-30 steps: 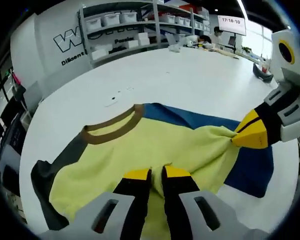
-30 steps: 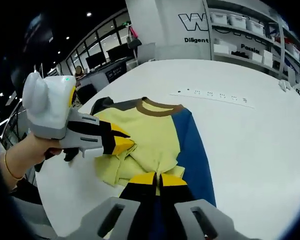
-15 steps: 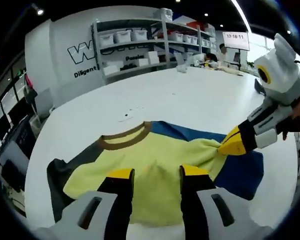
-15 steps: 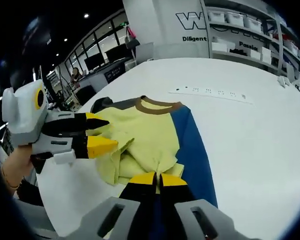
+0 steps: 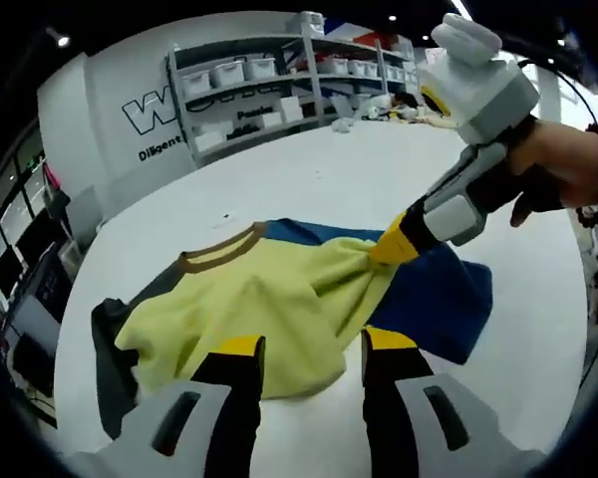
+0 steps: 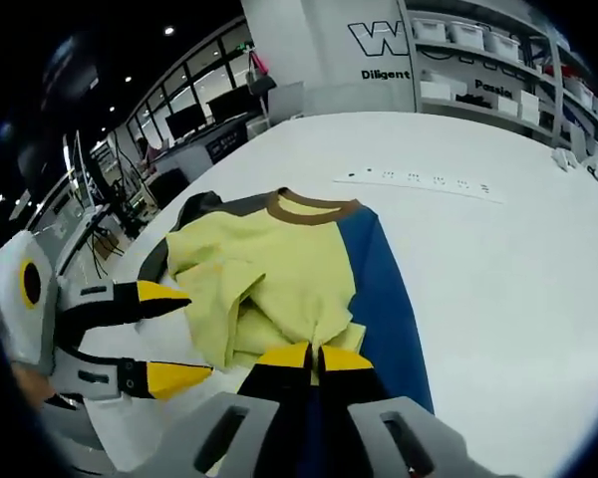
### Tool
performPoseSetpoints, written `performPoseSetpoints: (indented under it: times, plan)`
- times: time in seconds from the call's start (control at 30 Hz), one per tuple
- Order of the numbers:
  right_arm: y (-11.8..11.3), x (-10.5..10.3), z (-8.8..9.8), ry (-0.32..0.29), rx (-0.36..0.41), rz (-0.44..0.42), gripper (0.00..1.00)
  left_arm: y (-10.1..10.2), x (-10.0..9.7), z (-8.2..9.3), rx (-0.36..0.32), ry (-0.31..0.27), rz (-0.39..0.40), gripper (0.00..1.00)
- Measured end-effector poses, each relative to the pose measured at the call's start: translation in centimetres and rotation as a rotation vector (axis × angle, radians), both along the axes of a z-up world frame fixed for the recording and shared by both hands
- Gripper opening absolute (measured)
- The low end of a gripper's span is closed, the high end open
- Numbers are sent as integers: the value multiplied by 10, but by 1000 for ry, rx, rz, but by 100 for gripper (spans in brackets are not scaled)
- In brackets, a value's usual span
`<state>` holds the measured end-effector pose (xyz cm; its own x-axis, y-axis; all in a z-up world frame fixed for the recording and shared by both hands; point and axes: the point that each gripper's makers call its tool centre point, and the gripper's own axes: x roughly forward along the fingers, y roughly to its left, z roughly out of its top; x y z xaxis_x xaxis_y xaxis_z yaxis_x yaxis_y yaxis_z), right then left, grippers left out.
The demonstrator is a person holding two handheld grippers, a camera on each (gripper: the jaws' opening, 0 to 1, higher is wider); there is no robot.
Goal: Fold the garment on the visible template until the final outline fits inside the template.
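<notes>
We see one garment [image 5: 269, 299], a yellow shirt with one blue side panel, one dark sleeve and one brown collar [image 6: 312, 207], lying on one white table [image 6: 498, 269]. We hold two grippers. Our left gripper [image 5: 304, 347] hangs with jaws spread wide, gripping nothing. Our right gripper [image 6: 315, 353] has its jaws pinched tight on a bunched fold of the shirt's yellow cloth.
</notes>
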<state>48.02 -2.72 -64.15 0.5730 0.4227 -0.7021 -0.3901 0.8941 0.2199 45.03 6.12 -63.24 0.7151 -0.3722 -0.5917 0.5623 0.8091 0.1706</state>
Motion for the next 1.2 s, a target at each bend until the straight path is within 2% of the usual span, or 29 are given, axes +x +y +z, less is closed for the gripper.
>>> performPoseSetpoints:
  times: [0.13, 0.27, 0.37, 0.5, 0.57, 0.6, 0.7, 0.9, 1.0, 1.2]
  plan:
    - [0, 1, -1, -1, 1, 2, 0, -2, -2, -13, 47, 8, 2, 39]
    - [0, 1, -1, 0, 3, 1, 0, -1, 0, -15, 71, -13, 7, 39]
    - [0, 1, -1, 0, 2, 2, 0, -2, 1, -19, 79, -15, 7, 35]
    - [0, 1, -2, 1, 1, 0, 0, 0, 4, -25, 107, -24, 6, 26]
    - [0, 0, -1, 2, 2, -1, 0, 2, 5, -27, 110, -22, -3, 15]
    - [0, 0, -1, 2, 4, -3, 0, 3, 5, -27, 83, -8, 11, 10]
    - [-1, 1, -2, 3, 3, -5, 0, 7, 6, -24, 56, -4, 30, 5]
    - [0, 0, 0, -9, -12, 10, 0, 11, 4, -19, 33, 8, 28, 4]
    - [1, 0, 1, -16, -21, 17, 0, 15, 1, -12, 20, 21, 28, 4]
    - [1, 0, 2, -22, -28, 17, 0, 36, -1, 11, 23, -9, 35, 4]
